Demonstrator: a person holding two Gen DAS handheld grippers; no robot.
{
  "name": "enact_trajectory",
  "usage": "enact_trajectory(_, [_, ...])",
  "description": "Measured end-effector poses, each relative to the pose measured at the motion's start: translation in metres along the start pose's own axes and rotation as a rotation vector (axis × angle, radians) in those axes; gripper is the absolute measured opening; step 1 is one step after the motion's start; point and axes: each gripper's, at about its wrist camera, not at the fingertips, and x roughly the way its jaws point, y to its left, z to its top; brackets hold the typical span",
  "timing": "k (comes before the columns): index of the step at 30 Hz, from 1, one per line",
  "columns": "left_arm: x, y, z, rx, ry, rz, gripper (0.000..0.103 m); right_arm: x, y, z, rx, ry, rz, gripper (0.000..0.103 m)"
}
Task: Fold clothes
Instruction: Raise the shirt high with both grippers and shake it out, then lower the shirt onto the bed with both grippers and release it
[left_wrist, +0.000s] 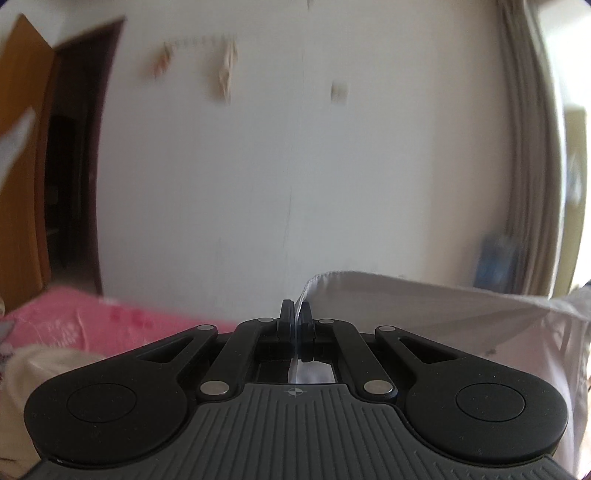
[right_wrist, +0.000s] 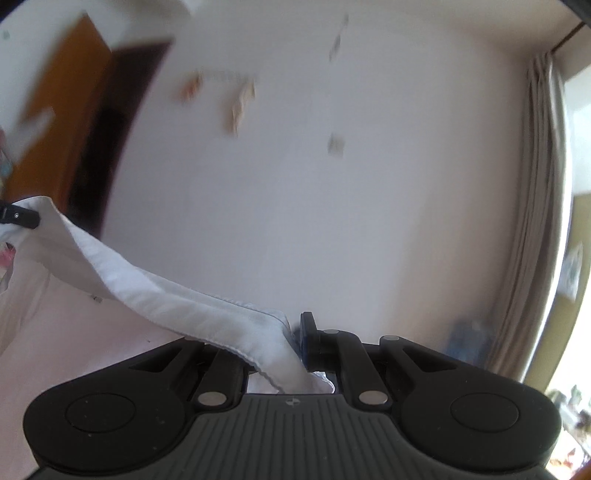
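A: Garment (left_wrist: 424, 306), white, one item. Held up in the air between both claws, stretched along one edge. In the left wrist view it fills the lower right of the frame; in the right wrist view it runs from centre bottom up to the left edge.

B: Left claw (left_wrist: 296, 314)?

A: Fingers drawn together on a thin fold of the garment; cloth passes between them and shows again behind, near the camera. Clamped.

B: Right claw (right_wrist: 295, 332)?

A: Clamped on a thicker bunch, seemingly a hemmed corner. Only the right finger shows; the cloth covers the other. At far left of that view a black tip (right_wrist: 22, 218) grips the opposite corner, most likely the left claw.

B: Step in hand?

A: Judged: lift and spread. Garment is up and opened out, no fold yet laid. Early in the task.

B: Next move calls for?

A: Judged: keep both grips firm and the top edge taut, bring the garment down flat on the bed, then carry one edge over to meet the other. Slack in the middle would crease the fold.

B: Surface?

A: Bed (left_wrist: 74, 317), pink cover with a darker pink print, lower left of the left wrist view. Pale cloth (left_wrist: 40, 365) lies on it at the edge of frame; kind not clear.

B: Room?

A: White wall (left_wrist: 295, 166) with small items hanging, blurred. Brown door (left_wrist: 22, 110) and dark doorway, upper left. Grey curtain (right_wrist: 535, 221) and bright window, right. Blue object (left_wrist: 495, 258) low by the curtain, too blurred to name.
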Motion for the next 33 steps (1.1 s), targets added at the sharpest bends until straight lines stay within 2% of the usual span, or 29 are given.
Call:
enact_trajectory(3, [0.061, 0.002, -0.04, 0.034, 0.104, 0.011, 0.0, 0.065, 0.019, -0.032, 0.005, 0.133, -0.017, 0.009])
enact_trajectory(6, [0.103, 0.001, -0.079, 0.048, 0.197, 0.02, 0.0, 0.129, 0.03, -0.069, 0.007, 0.281, -0.022, 0.009])
enact_trajectory(9, [0.136, -0.001, -0.116, 0.052, 0.276, 0.03, 0.0, 0.182, 0.045, -0.108, -0.048, 0.403, -0.027, 0.009])
enact_trajectory(12, [0.17, -0.005, -0.132, 0.049, 0.348, 0.039, 0.0, 0.219, 0.053, -0.138, -0.115, 0.494, -0.018, 0.009])
enact_trajectory(16, [0.207, 0.009, -0.143, -0.015, 0.467, 0.033, 0.0, 0.243, 0.059, -0.171, -0.057, 0.613, 0.034, 0.009])
enact_trajectory(18, [0.224, 0.019, -0.154, -0.06, 0.536, 0.018, 0.004, 0.255, 0.049, -0.185, 0.047, 0.682, 0.099, 0.013])
enact_trajectory(19, [0.231, 0.023, -0.159, -0.083, 0.563, 0.009, 0.006, 0.264, 0.041, -0.194, 0.107, 0.728, 0.131, 0.02])
enact_trajectory(20, [0.23, 0.028, -0.158, -0.11, 0.559, -0.007, 0.011, 0.271, 0.033, -0.201, 0.161, 0.767, 0.159, 0.039])
enact_trajectory(21, [0.229, 0.032, -0.157, -0.142, 0.557, -0.026, 0.021, 0.273, 0.028, -0.204, 0.195, 0.782, 0.168, 0.049])
enact_trajectory(22, [0.23, 0.038, -0.156, -0.194, 0.566, -0.058, 0.027, 0.273, 0.022, -0.206, 0.23, 0.788, 0.18, 0.061])
enact_trajectory(23, [0.231, 0.045, -0.155, -0.246, 0.574, -0.084, 0.034, 0.27, 0.016, -0.205, 0.265, 0.762, 0.2, 0.069])
enact_trajectory(24, [0.231, 0.051, -0.153, -0.303, 0.578, -0.094, 0.035, 0.267, 0.01, -0.204, 0.3, 0.735, 0.22, 0.072])
enact_trajectory(26, [0.232, 0.064, -0.151, -0.418, 0.583, -0.11, 0.036, 0.261, -0.003, -0.202, 0.369, 0.682, 0.259, 0.089])
enact_trajectory(28, [0.228, 0.077, -0.151, -0.51, 0.573, -0.1, 0.038, 0.258, -0.013, -0.202, 0.432, 0.65, 0.258, 0.094])
enact_trajectory(33, [0.201, 0.105, -0.147, -0.656, 0.51, -0.061, 0.041, 0.248, -0.034, -0.21, 0.647, 0.617, 0.207, 0.094])
